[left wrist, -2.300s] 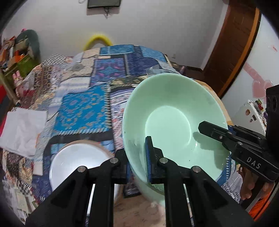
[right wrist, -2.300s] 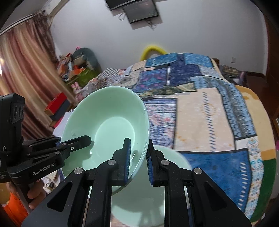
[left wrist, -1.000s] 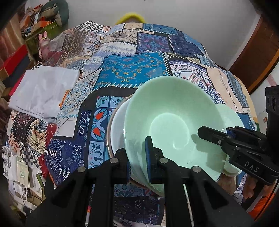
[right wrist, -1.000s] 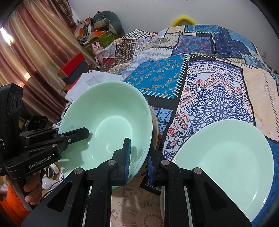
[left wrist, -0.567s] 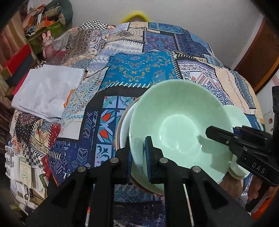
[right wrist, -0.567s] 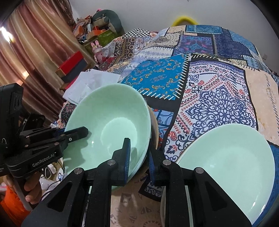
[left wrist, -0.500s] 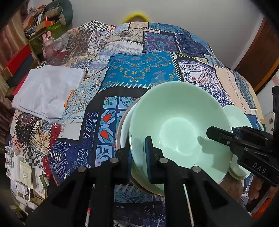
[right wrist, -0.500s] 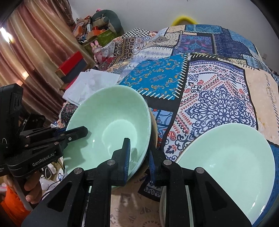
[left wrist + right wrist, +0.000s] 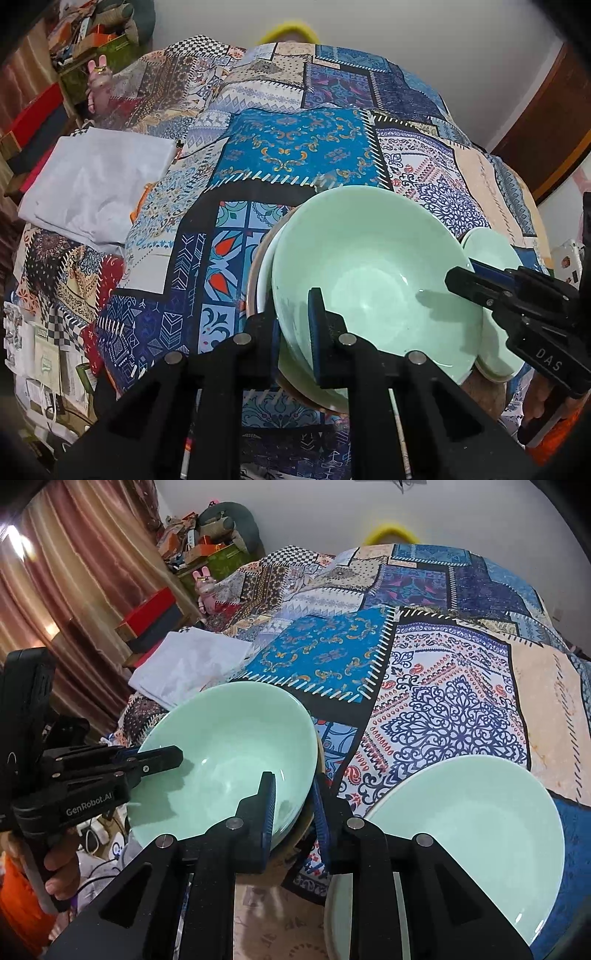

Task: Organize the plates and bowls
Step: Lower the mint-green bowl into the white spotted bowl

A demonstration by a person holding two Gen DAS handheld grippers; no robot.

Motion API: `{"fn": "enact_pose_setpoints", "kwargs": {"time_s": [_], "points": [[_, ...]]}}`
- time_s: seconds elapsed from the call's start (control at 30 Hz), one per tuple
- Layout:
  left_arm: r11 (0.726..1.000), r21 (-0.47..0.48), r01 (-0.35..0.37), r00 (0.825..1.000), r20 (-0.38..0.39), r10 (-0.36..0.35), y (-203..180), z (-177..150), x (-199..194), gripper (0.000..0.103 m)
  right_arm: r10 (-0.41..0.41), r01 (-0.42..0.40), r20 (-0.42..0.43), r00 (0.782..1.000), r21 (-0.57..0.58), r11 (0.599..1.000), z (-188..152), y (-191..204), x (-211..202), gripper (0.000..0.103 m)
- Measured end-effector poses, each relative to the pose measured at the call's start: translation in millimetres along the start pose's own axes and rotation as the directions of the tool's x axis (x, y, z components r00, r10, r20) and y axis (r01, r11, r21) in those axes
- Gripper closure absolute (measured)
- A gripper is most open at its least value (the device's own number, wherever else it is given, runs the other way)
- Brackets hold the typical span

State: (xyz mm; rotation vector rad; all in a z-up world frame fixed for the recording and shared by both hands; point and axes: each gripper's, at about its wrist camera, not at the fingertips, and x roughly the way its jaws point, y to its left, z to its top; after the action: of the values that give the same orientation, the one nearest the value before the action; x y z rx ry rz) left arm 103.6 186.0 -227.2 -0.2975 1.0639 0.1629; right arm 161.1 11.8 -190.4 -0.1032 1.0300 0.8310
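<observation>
Mint-green bowl sits nested on a white plate near the bed's front edge, left tool and right tool each clamping its rim; rightward lies a mint-green plate.

A pale green bowl, glossy and empty, is seen seated in a white bowl with a brown rim, of which only a crescent at the left is shown. The green bowl is tilted slightly and its rim is straddled on the near side and on the right side by gripper fingers; whether it is still pinched cannot be told for the right side. A second pale green dish, a wide shallow plate, is laid just beside the stack to the right, upright and empty, on the patchwork cloth.
</observation>
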Motion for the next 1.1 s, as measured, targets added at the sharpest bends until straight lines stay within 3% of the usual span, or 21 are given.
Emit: {"fn": "enact_pose_setpoints", "kwargs": {"time_s": [0.4, 0.77, 0.83, 0.9, 1.1], "points": [[0.999, 0.046, -0.014, 1.000, -0.006, 0.014, -11.8, -1.9, -9.0, 0.075, 0.002, -0.002, -0.012, 1.000, -0.003, 1.000, -3.0, -3.2, 5.2, 0.083], [0.996, 0.067, -0.054, 0.999, 0.005, 0.054, -17.4, -1.7, -15.7, 0.070, 0.014, -0.014, -0.006, 1.000, 0.003, 1.000, -6.0, -1.9, 0.6, 0.083], [0.994, 0.076, -0.078, 0.997, 0.022, 0.077, -17.9, -1.7, -19.3, 0.064, 0.017, -0.017, -0.007, 1.000, 0.005, 1.000, -6.1, -2.2, 0.2, 0.083], [0.995, 0.079, -0.055, 0.998, 0.019, 0.054, -16.5, -1.8, -20.6, 0.056, 0.019, -0.019, -0.010, 1.000, 0.004, 1.000, -5.9, -2.3, 0.6, 0.083], [0.996, 0.068, -0.055, 0.998, 0.008, 0.055, -12.7, -3.5, -18.4, 0.056, 0.022, -0.022, -0.011, 1.000, 0.006, 1.000, -7.7, -0.6, 0.1, 0.083]]}}
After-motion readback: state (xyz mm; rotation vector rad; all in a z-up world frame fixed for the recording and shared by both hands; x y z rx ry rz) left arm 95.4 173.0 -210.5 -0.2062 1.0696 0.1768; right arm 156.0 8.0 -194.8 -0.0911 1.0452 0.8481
